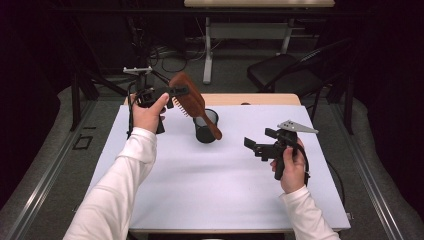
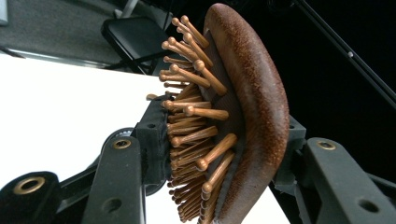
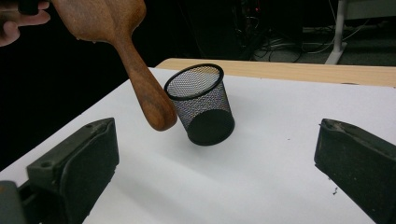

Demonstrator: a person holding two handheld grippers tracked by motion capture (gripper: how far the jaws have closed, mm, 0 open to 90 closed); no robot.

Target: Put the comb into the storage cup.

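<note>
The left gripper (image 1: pixel 176 91) is clamped on the head of a wooden brush (image 1: pixel 192 102), one jaw against the bristle side and the other against the smooth curved back, as the left gripper view shows. The brush hangs in the air at a tilt, head up and handle slanting down toward the mesh cup (image 1: pixel 206 126), with the handle tip level with the cup's rim and just in front of it in the right gripper view.

The brush looks like solid wood: stiff, moderately light, and not fragile. Its polished back (image 2: pixel 254 107) is probably slippery, while the pegs (image 2: pixel 196 112) likely give a little on their cushion, so this grip may let it pivot if the handle knocks the rim. A hold nearer the neck would likely steady it more.

The cup stands upright on the white table (image 1: pixel 225 190); thin wire mesh should be very light and easy to tip.

The right gripper (image 1: pixel 255 146) hovers over the table with jaws spread wide and nothing between them, well apart from the cup.
</note>
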